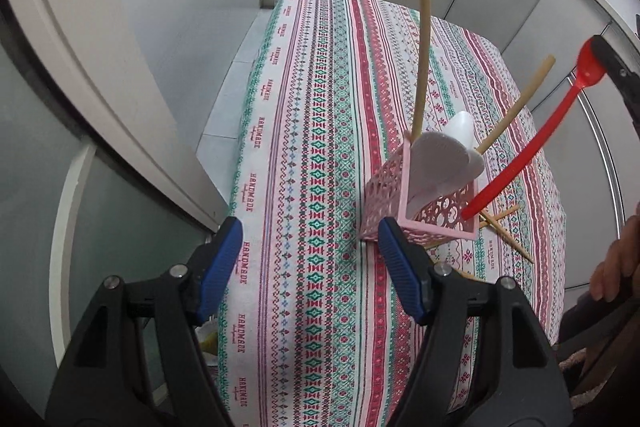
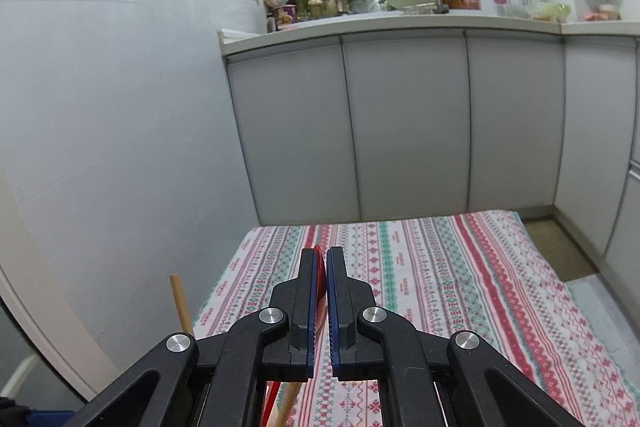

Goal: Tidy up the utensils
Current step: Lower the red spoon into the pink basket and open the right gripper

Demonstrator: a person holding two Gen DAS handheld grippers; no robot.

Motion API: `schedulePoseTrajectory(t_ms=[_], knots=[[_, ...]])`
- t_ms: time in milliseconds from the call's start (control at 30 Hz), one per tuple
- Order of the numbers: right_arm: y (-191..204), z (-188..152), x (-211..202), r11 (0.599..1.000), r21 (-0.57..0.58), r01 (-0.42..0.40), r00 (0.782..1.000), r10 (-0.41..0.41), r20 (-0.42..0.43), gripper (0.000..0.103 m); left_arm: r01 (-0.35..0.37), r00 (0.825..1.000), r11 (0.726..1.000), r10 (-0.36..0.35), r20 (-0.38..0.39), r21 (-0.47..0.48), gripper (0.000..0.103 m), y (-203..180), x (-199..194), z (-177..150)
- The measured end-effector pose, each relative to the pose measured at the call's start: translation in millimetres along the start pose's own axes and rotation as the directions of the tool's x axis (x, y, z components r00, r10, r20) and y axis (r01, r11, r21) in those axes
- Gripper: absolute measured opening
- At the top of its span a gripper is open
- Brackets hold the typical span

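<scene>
On the patterned tablecloth [image 1: 320, 155] stood one pink lattice holder [image 1: 424, 203], and the left gripper [image 1: 310, 259] hung over the cloth just to its left, blue pads well apart with nothing between them; its right pad sat close against the holder's near corner. Inside the holder were counted two long bamboo sticks [image 1: 422, 59], both leaning outward, and two white utensils [image 1: 444, 155] lying together against the rim. One red spoon [image 1: 528, 151] slanted in from the right, handle tip at the holder's right wall, its bowl clamped in the right gripper [image 1: 608, 67], whose jaws were pressed together on it. In the right wrist view the red edge showed between the closed pads [image 2: 334, 291]. Several thin wooden chopsticks [image 1: 508, 227] lay loose on the cloth behind the holder; their number could not be told. A person's hand [image 1: 616, 263] showed at the far right edge. White cabinet doors [image 2: 404, 131] stood beyond the table.
</scene>
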State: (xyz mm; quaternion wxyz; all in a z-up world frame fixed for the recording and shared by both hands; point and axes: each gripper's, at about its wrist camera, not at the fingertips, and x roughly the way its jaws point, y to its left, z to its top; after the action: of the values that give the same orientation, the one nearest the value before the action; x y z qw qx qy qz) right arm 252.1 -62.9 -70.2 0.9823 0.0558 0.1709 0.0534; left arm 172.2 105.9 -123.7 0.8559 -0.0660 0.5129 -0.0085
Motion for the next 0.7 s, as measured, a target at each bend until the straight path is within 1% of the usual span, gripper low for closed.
schedulePoseTrajectory(t_ms=[67,233,367,467,667,700], knots=[[6.6,-4.7,1.6,0.999,-0.035,0.004,1.000,-0.004,-0.002,0.004,0.002,1.000,1.000,-0.002,0.001,0.000,0.071,0.7,0.5,1.1],[30.3,-18.0,3.6,0.987,-0.158,0.020,0.999,-0.016,0.028,0.004,0.008,1.000,1.000,-0.008,0.001,-0.003,0.071,1.2,0.2,2.5],[42.5,-28.0,8.8,0.979,-0.206,0.006,1.000,-0.003,0.014,0.004,0.007,1.000,1.000,-0.007,-0.001,0.002,0.071,0.0,1.3,1.7],[42.8,-32.6,14.6,0.977,-0.211,-0.008,1.000,0.005,-0.013,0.004,0.005,1.000,1.000,-0.004,-0.004,0.002,0.071,0.5,2.0,0.8],[35.2,-33.4,19.4,0.983,-0.181,-0.039,0.998,0.028,-0.062,0.005,0.001,1.000,1.000,-0.001,-0.007,0.001,0.071,1.2,3.0,0.6],[34.3,-33.4,18.7,0.983,-0.175,-0.047,0.997,0.035,-0.072,0.010,-0.001,1.000,1.000,0.001,-0.007,0.001,0.071,1.2,3.3,0.4]])
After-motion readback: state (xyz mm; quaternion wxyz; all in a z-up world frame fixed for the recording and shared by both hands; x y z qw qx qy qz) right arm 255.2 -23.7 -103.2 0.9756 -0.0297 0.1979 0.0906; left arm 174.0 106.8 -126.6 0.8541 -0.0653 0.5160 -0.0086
